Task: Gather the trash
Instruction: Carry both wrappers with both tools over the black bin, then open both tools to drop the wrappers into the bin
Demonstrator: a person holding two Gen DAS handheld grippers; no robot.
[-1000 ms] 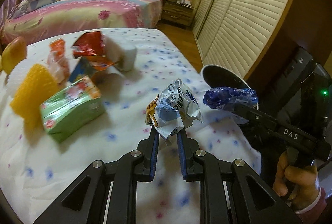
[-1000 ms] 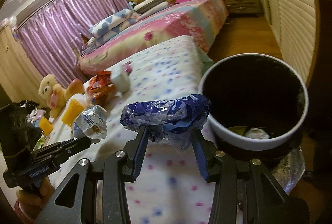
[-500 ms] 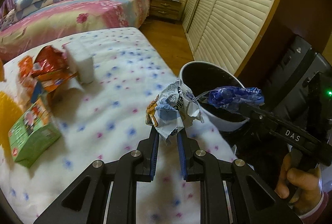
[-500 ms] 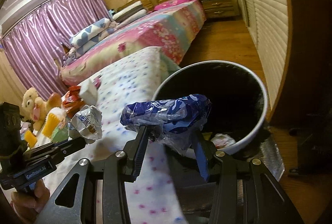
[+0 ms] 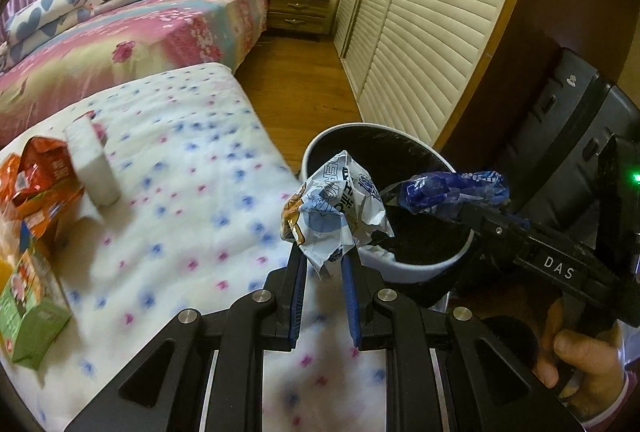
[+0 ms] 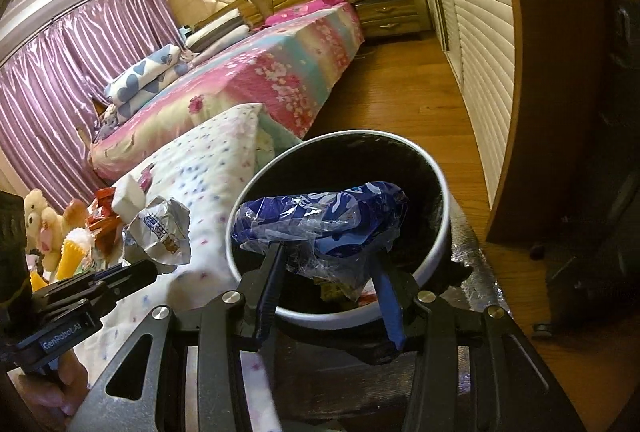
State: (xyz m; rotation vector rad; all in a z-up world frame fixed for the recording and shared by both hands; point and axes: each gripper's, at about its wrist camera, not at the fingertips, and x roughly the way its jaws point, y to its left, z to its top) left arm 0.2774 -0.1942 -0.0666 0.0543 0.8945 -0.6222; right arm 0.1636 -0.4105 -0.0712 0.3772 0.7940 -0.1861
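Note:
My left gripper (image 5: 325, 252) is shut on a crumpled white and blue wrapper (image 5: 334, 210), held at the near left rim of the round waste bin (image 5: 420, 266). The same wrapper (image 6: 160, 230) shows in the right wrist view, left of the bin (image 6: 442, 232). My right gripper (image 6: 328, 256) is shut on a crumpled blue plastic bag (image 6: 324, 218), which hangs over the bin's dark opening. That blue bag (image 5: 452, 188) shows over the bin in the left wrist view too. Some scraps lie at the bin's bottom.
On the white dotted bedspread (image 5: 192, 200) lie a white box (image 5: 90, 168), red and orange packets (image 5: 38, 180) and a green carton (image 5: 28, 316). Plush toys (image 6: 44, 224) sit at the far left. Beyond are a pink bed (image 5: 140, 40), wooden floor (image 6: 400, 92) and slatted wardrobe doors (image 5: 420, 44).
Both grippers have moved from over the bedspread toward the bin, each keeping its trash. The blue bag now hangs over the bin's opening, and the wrapper has reached its rim.

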